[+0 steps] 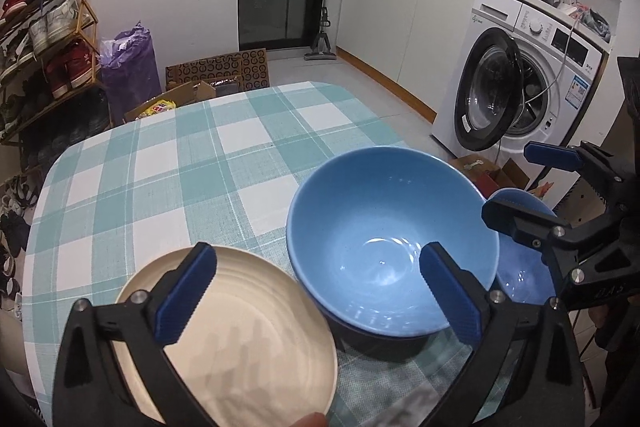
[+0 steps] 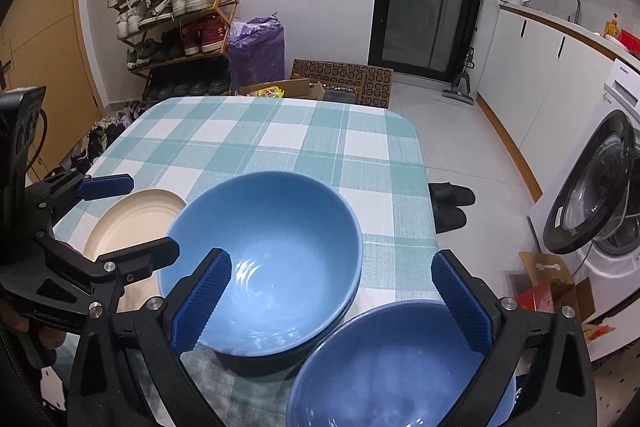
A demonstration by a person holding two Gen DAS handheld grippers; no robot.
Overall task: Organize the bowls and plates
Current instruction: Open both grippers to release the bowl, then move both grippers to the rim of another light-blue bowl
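A large light-blue bowl sits on the checked table, apparently nested on another bowl. A cream plate lies to its left. A darker blue bowl sits at the table's near right corner. My left gripper is open, its fingers above the plate and the large bowl's near rim, holding nothing. My right gripper is open above the darker bowl and the large bowl's near rim. Each gripper shows in the other's view: the right, the left.
The teal-and-white checked table stretches away from me. A washing machine with its door open stands to the right. A shoe rack, purple bag and cardboard boxes stand beyond the table. Slippers lie on the floor.
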